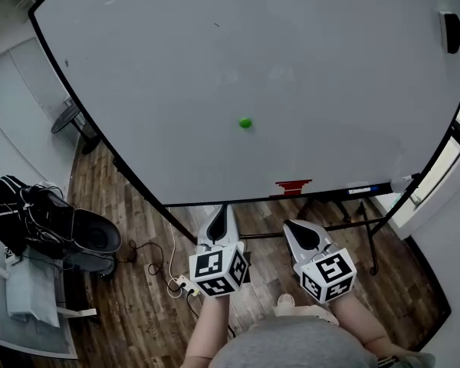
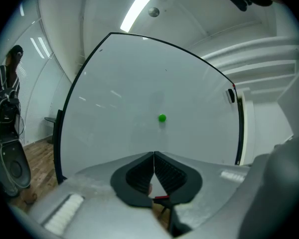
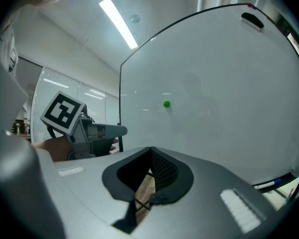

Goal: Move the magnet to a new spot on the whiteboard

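The magnet (image 1: 245,123) is green, the whiteboard (image 1: 215,67) white and black-edged, the floor (image 1: 138,225) brown wood-grain.

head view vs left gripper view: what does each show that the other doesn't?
Head view only: both claws from above, left claw and right claw, each with its marker cube, plus the cables on the floor.
Left gripper view only: the ceiling light strip, and the left claw's jaws seen head-on, shut together with nothing between them.
Both: the whiteboard, the green magnet stuck on it, untouched, and the black eraser near the board's right edge.
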Tool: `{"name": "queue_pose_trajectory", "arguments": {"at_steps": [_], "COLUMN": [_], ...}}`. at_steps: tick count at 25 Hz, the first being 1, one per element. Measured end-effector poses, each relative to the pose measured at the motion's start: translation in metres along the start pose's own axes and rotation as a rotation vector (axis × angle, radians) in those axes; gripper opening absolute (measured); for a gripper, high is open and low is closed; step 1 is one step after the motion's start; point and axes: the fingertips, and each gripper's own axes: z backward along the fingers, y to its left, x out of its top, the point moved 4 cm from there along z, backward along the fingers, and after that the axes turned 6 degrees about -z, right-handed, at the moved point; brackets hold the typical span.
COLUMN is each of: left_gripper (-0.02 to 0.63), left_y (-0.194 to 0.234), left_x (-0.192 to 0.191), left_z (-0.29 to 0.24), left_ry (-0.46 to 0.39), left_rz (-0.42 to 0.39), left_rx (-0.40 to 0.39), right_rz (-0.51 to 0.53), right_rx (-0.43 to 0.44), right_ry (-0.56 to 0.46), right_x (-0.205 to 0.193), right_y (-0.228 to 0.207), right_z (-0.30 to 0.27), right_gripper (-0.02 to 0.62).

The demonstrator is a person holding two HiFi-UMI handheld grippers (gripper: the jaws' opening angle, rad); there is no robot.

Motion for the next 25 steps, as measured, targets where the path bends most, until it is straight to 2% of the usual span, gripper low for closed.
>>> {"name": "queue_pose_trajectory", "arguments": {"at_steps": [6,13,25], "left_gripper": [0.005,0.005,0.005], "left_y": [0.001,0.009,-0.003], "left_x": [-0.021,-0.042,-0.093], "left_z": [0.059,0.148,0.241], "left_ry": [0.029,0.038,0.098], "left_rz": [-0.006,0.002,0.041], "left_rx": [-0.009,-0.013,0.028], "right_rz": [-0.007,0.019,0.031], "right_rx": [0.018,0.038,0.055], "right_ry": [0.022,0.049,0.107], "right_x": [-0.018,-0.044,-0.092], "right_y": [0.040,0.106,0.145], "right_z": [0.025,0.065,0.129], "right_gripper": [-0.002,-0.002,-0.002]}}
